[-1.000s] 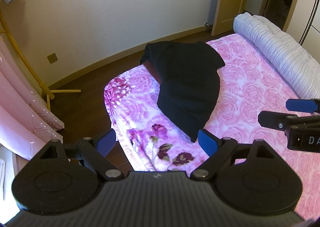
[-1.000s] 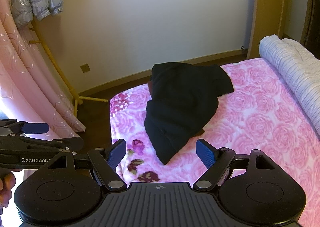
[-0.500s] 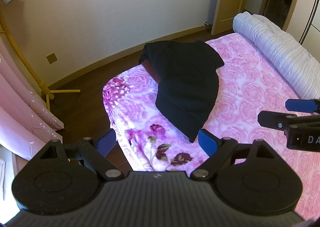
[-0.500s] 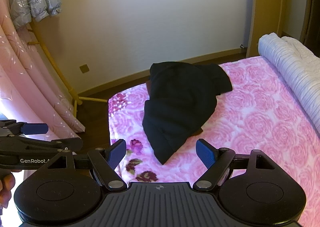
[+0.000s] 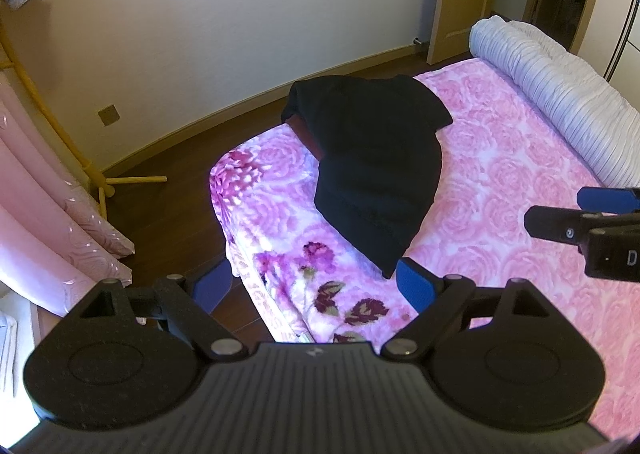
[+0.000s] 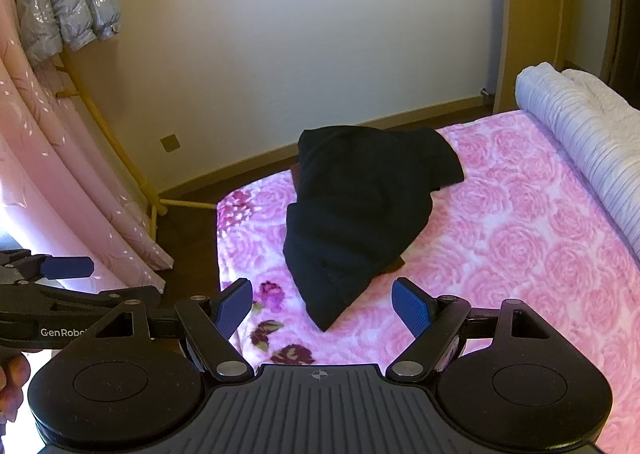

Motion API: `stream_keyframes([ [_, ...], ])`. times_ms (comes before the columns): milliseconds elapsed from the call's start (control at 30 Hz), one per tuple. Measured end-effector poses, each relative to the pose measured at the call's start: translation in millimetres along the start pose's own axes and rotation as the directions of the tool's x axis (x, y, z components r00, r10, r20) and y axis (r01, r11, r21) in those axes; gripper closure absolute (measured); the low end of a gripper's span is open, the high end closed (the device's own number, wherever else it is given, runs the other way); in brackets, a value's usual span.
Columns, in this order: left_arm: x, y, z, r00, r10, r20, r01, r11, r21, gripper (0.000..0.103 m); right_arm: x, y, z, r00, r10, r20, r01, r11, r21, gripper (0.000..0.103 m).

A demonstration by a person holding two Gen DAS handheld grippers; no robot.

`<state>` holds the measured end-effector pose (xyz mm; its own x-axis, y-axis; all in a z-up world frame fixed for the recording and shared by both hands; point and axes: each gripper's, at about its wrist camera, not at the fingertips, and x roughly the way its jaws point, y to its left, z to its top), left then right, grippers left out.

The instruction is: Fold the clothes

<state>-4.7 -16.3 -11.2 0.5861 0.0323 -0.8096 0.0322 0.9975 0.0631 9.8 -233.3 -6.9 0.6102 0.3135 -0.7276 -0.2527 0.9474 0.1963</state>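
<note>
garment (image 5: 372,170) on bed (image 5: 500,190), bedding roll (image 5: 560,90) behind

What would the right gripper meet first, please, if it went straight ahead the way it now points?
Probably the near tip of the black garment on the pink floral blanket; the open right gripper holds nothing, though depth is unclear.

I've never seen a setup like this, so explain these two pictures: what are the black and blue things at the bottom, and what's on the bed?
Each picture comes from a camera mounted on a hand-held gripper, looking forward along its two blue-tipped fingers. A person carries one in each hand. One view shows the left gripper, the other the right gripper; each also appears at the edge of the other's view. Both are open and hold nothing. On the pink floral bed lies a crumpled black garment, not yet folded, with a rolled white quilt beside it.
</note>
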Motion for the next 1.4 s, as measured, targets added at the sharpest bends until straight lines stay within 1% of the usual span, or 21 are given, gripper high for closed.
stream_keyframes([
  [167,-0.5,-4.1,-0.3,1.0,0.007,-0.003,-0.007,1.0,0.005,0.016,1.1,-4.5,-0.8,1.0,0.009,-0.001,-0.009,1.0,0.007,0.023],
  [367,7.1,0.4,-0.6,1.0,-0.029,-0.006,0.029,0.999,0.019,0.016,4.8,-14.7,-3.0,1.0,0.009,-0.005,-0.009,1.0,0.025,0.023],
  [500,28.7,10.1,2.7,0.999,-0.033,-0.013,0.034,0.998,0.056,0.016,15.4,-25.3,-4.1,1.0,-0.012,-0.021,0.012,0.999,0.039,0.023],
  [533,38.6,12.2,5.4,0.999,-0.032,-0.016,0.033,0.996,0.082,0.016,19.4,-27.7,-3.4,1.0,-0.018,-0.024,0.019,0.999,0.038,0.023],
  [600,60.9,14.3,11.9,0.999,-0.038,-0.019,0.04,0.989,0.143,0.016,29.9,-32.9,-1.2,0.999,-0.034,-0.031,0.035,0.999,0.029,0.023],
  [700,94.8,17.4,22.1,0.998,-0.05,-0.024,0.054,0.971,0.232,0.016,51.0,-38.4,3.6,0.998,-0.051,-0.043,0.052,0.999,0.014,0.023],
  [767,124.3,19.1,34.6,0.995,-0.097,-0.038,0.104,0.957,0.272,0.016,70.8,-42.4,7.7,0.996,-0.068,-0.056,0.068,0.998,0.004,0.023],
  [867,173.2,18.1,60.6,0.983,-0.17,-0.072,0.184,0.933,0.31,0.016,104.3,-51.4,15.4,0.992,-0.099,-0.081,0.1,0.995,0.008,0.023],
  [1000,244.7,19.1,107.6,0.966,-0.242,-0.093,0.259,0.91,0.323,0.016,163.7,-72.5,35.6,0.981,-0.143,-0.135,0.152,0.987,0.06,0.023],
  [1167,333.6,16.6,161.5,0.953,-0.287,-0.096,0.302,0.895,0.327,0.016,236.1,-102.9,60.7,0.972,-0.178,-0.156,0.194,0.976,0.096,0.023],
  [1333,401.4,11.5,195.2,0.939,-0.324,-0.117,0.345,0.887,0.307,0.017,304.1,-133.7,72.8,0.971,-0.159,-0.176,0.184,0.973,0.136,0.023],
  [1400,419.9,10.5,202.5,0.933,-0.338,-0.127,0.36,0.884,0.297,0.017,329.0,-144.4,73.6,0.971,-0.158,-0.18,0.185,0.972,0.145,0.023],
])
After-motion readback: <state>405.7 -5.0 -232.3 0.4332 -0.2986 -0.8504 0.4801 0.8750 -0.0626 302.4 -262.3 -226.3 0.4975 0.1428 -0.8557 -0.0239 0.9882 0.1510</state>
